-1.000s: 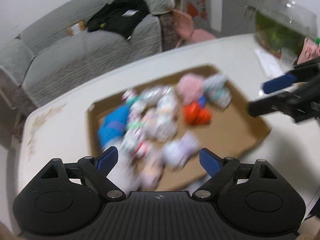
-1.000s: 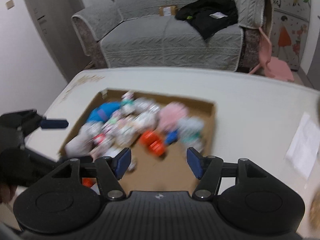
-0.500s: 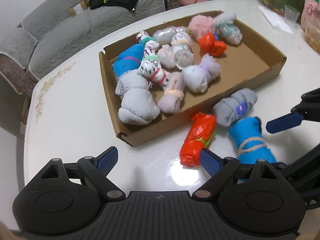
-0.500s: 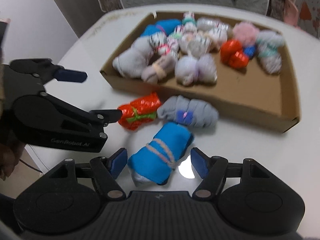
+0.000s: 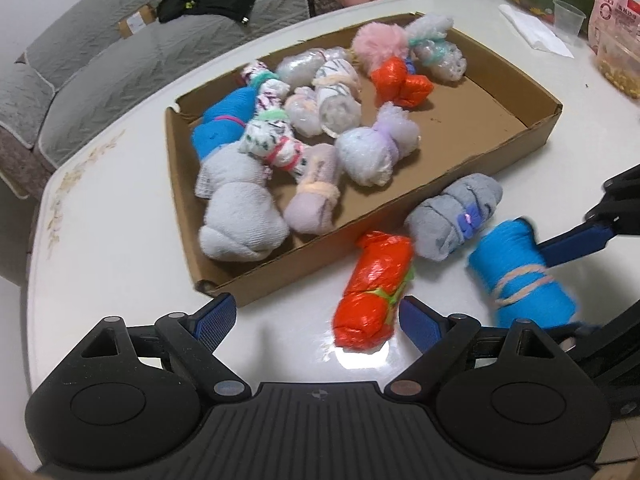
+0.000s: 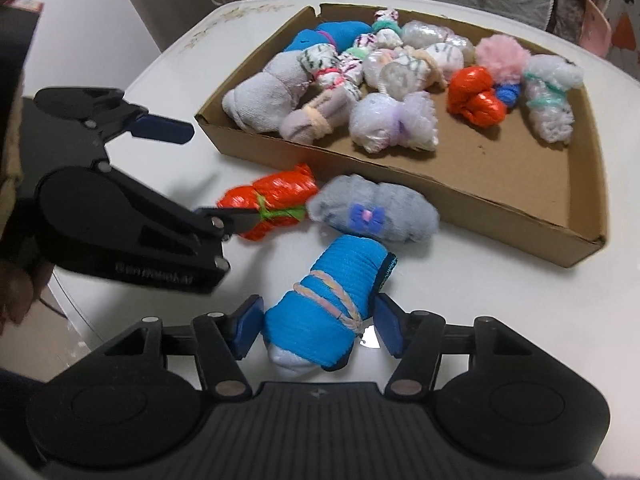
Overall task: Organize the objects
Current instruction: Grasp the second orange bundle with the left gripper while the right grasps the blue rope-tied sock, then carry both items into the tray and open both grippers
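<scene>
A cardboard tray (image 5: 532, 136) (image 6: 576, 184) on a white table holds several rolled sock bundles. Three bundles lie on the table in front of it: an orange one (image 5: 376, 290) (image 6: 272, 204), a grey one with a blue bow (image 5: 456, 216) (image 6: 372, 208) and a blue one bound with a band (image 5: 520, 276) (image 6: 324, 312). My right gripper (image 6: 316, 330) is open with its fingers on either side of the blue bundle. My left gripper (image 5: 316, 320) is open, low over the table; its right finger is beside the orange bundle.
A grey sofa (image 5: 120, 52) with black clothing stands beyond the table. At the far right of the table are a plastic cup (image 5: 568, 22), paper and snack packets (image 5: 612, 8). The left gripper's body (image 6: 120, 220) shows left of the bundles.
Both grippers came down and closer to the table. The right gripper's fingers have moved around the blue bundle. The left gripper has moved nearer the orange bundle.
</scene>
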Motion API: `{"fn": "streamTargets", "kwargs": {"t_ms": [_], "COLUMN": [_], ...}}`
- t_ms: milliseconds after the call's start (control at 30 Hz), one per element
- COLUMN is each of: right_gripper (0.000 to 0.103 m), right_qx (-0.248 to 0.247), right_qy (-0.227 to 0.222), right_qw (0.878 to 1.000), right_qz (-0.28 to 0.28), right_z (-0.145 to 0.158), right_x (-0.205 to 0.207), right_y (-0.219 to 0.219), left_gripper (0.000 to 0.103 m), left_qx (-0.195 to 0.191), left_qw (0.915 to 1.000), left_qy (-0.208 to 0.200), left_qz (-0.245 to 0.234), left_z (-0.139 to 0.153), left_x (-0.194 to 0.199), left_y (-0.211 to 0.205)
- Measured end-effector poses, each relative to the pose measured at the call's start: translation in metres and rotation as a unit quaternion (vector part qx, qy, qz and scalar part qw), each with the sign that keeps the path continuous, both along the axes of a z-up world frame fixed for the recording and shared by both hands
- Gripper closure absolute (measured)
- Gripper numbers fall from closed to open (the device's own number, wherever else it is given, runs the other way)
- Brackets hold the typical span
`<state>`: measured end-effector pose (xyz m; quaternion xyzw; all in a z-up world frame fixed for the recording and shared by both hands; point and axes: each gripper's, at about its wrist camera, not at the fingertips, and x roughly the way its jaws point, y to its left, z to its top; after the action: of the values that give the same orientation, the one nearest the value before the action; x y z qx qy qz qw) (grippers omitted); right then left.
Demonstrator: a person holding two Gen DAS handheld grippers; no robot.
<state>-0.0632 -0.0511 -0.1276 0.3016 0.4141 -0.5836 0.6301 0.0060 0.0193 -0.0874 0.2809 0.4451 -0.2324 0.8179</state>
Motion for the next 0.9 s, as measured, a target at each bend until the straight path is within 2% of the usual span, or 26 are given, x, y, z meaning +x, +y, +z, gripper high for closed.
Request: {"fn": "streamTargets", "kwargs": {"t_ms": [133, 167, 333, 400, 433, 667, 767, 900], "right_gripper": [0.047, 0.047, 0.048, 0.049, 0.049, 0.05, 0.05, 0.05], "right_qx": [0.0, 0.0, 0.003, 0.002, 0.003, -0.019, -0.05, -0.105], "right_qy": [-0.006, -0.007, -0.008, -0.009, -0.009, -0.023, -0.04, -0.025], "right_qw": [1.0, 1.0, 1.0, 1.0, 1.0, 0.999, 0.998, 0.994], "right_qz": [-0.016, -0.02, -0.018, -0.019, -0.02, -0.023, -0.022, -0.015], "right_z": [0.003, 0.004, 0.005, 0.007, 0.008, 0.033, 0.059, 0.095], "right_x": [-0.02, -0.023, -0.028, -0.03, -0.031, -0.043, -0.052, -0.064], "right_y": [0.006, 0.007, 0.01, 0.011, 0.012, 0.018, 0.019, 0.01], "left_gripper": [0.014, 0.018, 0.04, 0.063, 0.065, 0.068, 0.068, 0.068], "left_qx": [0.0, -0.001, -0.017, -0.028, -0.028, -0.032, -0.048, -0.1], "left_qw": [1.0, 0.9999, 0.9994, 0.9988, 0.9987, 0.9969, 0.9968, 0.9942], "left_qy": [0.007, 0.011, 0.027, 0.037, 0.04, 0.059, 0.044, 0.016], "left_qz": [0.001, 0.002, 0.011, 0.016, 0.018, 0.041, 0.047, 0.037], "left_z": [-0.012, -0.015, -0.019, -0.018, -0.017, -0.002, 0.024, 0.065], "left_x": [0.003, 0.004, 0.009, 0.01, 0.009, 0.007, 0.007, 0.011], "left_y": [-0.009, -0.012, -0.016, -0.017, -0.017, -0.009, -0.008, -0.027]}}
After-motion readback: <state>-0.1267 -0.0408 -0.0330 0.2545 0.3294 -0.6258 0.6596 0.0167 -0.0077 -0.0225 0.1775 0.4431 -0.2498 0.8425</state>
